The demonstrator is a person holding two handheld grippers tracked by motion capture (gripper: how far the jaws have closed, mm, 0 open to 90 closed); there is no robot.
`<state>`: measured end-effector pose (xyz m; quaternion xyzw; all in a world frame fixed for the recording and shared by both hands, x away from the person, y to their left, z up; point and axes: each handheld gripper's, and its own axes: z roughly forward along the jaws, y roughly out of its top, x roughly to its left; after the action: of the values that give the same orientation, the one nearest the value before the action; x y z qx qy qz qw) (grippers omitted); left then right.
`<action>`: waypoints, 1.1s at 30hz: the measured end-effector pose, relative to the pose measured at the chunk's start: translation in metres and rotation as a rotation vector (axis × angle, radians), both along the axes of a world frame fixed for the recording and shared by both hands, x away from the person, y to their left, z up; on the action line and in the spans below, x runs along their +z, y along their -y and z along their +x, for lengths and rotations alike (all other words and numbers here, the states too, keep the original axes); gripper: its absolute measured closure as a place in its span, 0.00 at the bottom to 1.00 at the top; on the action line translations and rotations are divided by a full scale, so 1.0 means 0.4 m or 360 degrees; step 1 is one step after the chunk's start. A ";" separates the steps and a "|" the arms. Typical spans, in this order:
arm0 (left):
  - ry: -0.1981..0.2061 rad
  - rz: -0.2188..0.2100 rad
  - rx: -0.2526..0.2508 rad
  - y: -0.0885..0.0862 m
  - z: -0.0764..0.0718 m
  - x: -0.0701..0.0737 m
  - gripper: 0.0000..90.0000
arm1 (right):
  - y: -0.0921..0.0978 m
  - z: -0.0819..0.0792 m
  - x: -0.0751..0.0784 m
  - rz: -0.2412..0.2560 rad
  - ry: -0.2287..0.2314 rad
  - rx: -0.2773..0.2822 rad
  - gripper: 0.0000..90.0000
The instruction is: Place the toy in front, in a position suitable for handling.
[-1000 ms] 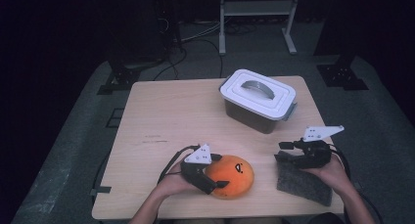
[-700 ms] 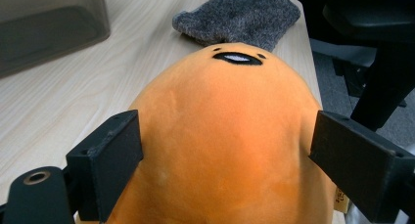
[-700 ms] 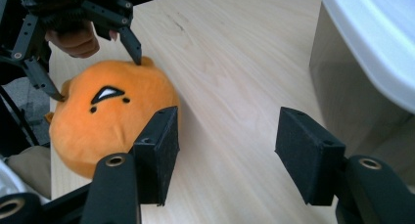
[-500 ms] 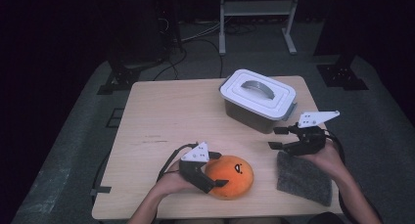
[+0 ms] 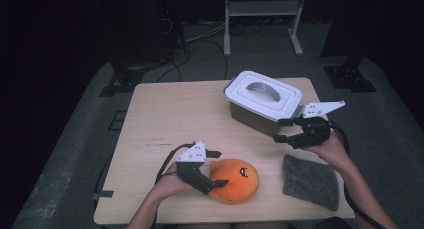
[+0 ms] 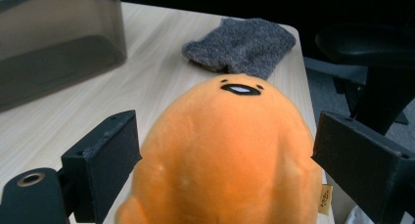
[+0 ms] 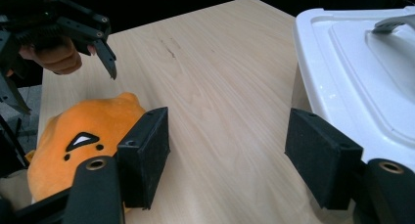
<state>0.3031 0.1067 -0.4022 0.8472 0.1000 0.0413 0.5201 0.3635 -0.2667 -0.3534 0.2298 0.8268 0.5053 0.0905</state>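
The plush lies at the near edge of the surface, between the wide jaws of the left tongs. The right tongs, also wide, hover beside the box, with the cloth near right

I see open worktop left and centre | lidded box blocks the far right | grey cloth lies near right | orange plush fills my left gripper's gap | right gripper hangs just beside the box.
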 end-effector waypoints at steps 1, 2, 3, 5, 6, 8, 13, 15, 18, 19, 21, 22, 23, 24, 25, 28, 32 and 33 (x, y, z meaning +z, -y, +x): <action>-0.0002 -0.0003 0.0007 -0.003 0.000 0.001 0.11 | 0.000 0.004 0.002 0.0000 0.0003 0.0004 0.35; 0.0001 -0.0002 0.0006 -0.005 0.000 0.002 0.11 | -0.001 0.008 0.005 -0.0004 0.0007 0.0009 0.35; 0.0004 -0.0002 0.0009 -0.008 0.000 0.003 0.11 | -0.002 0.010 0.007 -0.0010 0.0008 0.0009 0.35; 0.0003 0.0000 0.0017 -0.010 0.000 0.004 0.10 | -0.003 0.015 0.010 -0.0015 0.0010 0.0012 0.35; 0.0003 -0.0001 0.0024 -0.012 0.000 0.005 0.10 | -0.004 0.021 0.014 -0.0026 0.0017 0.0016 0.35; 0.0006 0.0002 0.0028 -0.013 -0.001 0.006 0.10 | -0.005 0.026 0.017 -0.0029 0.0021 0.0018 0.35; 0.0011 0.0020 0.0046 -0.016 -0.002 0.007 0.10 | -0.008 0.041 0.025 -0.0040 0.0036 0.0033 0.35; 0.0001 0.0018 0.0081 -0.031 -0.008 0.006 0.10 | -0.011 0.053 0.033 -0.0061 0.0049 0.0031 0.34; -0.0005 0.0032 0.0125 -0.056 -0.017 0.003 0.10 | -0.011 0.065 0.045 -0.0073 0.0067 0.0031 0.34; -0.0004 0.0036 0.0143 -0.070 -0.021 0.002 0.10 | -0.011 0.067 0.048 -0.0077 0.0068 0.0031 0.34; -0.0007 0.0035 0.0158 -0.077 -0.025 0.001 0.10 | -0.010 0.073 0.055 -0.0082 0.0084 0.0030 0.34; -0.0007 0.0034 0.0189 -0.099 -0.033 -0.002 0.10 | -0.009 0.074 0.060 -0.0078 0.0084 0.0029 0.34; -0.0007 0.0034 0.0189 -0.099 -0.033 -0.002 0.10 | -0.008 0.076 0.062 -0.0079 0.0093 0.0029 0.34; -0.0002 0.0031 0.0227 -0.119 -0.042 -0.007 0.10 | -0.007 0.078 0.064 -0.0072 0.0094 0.0028 0.34; -0.0002 0.0031 0.0227 -0.119 -0.042 -0.007 0.10 | -0.007 0.078 0.064 -0.0072 0.0094 0.0028 0.34; 0.0001 0.0032 0.0252 -0.139 -0.053 -0.013 0.10 | -0.009 0.080 0.063 -0.0056 0.0077 0.0017 0.34; 0.0018 0.0024 0.0262 -0.152 -0.065 -0.006 0.09 | -0.015 0.082 0.061 -0.0067 0.0080 0.0027 0.34; 0.0018 0.0024 0.0262 -0.152 -0.065 -0.006 0.09 | -0.016 0.085 0.062 -0.0067 0.0075 0.0027 0.34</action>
<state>0.2773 0.1674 -0.4048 0.8398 0.1662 0.0896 0.5091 0.3973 -0.2602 -0.3288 0.2090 0.8369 0.4938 0.1105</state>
